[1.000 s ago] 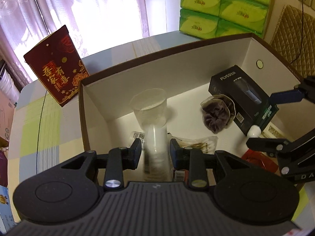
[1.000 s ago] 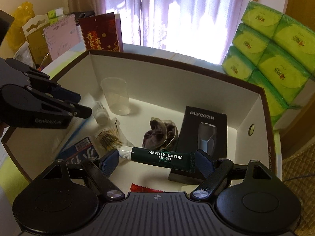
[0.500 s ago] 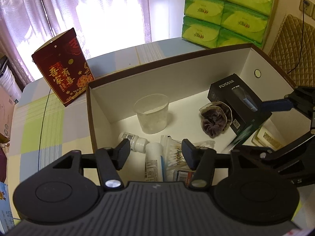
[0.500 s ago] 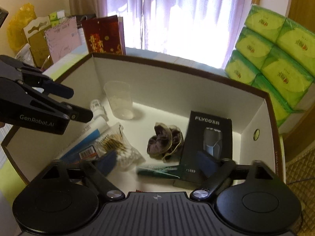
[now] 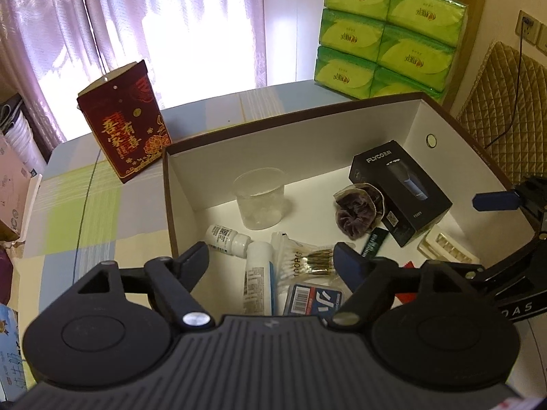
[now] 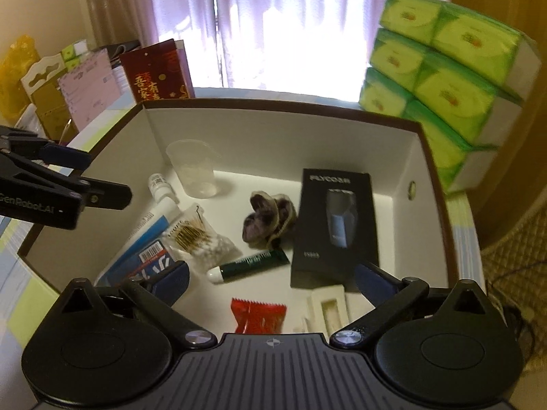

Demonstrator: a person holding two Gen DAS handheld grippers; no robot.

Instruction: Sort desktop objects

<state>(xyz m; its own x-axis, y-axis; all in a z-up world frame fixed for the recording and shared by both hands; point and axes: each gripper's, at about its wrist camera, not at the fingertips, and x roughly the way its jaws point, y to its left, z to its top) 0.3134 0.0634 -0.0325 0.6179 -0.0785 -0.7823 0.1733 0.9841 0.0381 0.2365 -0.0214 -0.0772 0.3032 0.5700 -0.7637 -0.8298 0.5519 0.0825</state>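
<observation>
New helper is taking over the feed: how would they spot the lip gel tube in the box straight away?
Look inside the big white-walled box, at the black shaver carton lying flat. The lip gel tube lies on the box floor by that carton's near left corner, just below the purple scrunchie. It is the only dark green tube, with a white cap.

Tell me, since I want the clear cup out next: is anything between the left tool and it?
Yes. A small white bottle, a white tube and a swab pack lie between the opening left tool and the cup.

Checked table point(image 5: 102, 218): box point(image 5: 307, 126), red carton point(image 5: 124, 133), tissue packs point(image 5: 389, 37), seemingly.
</observation>
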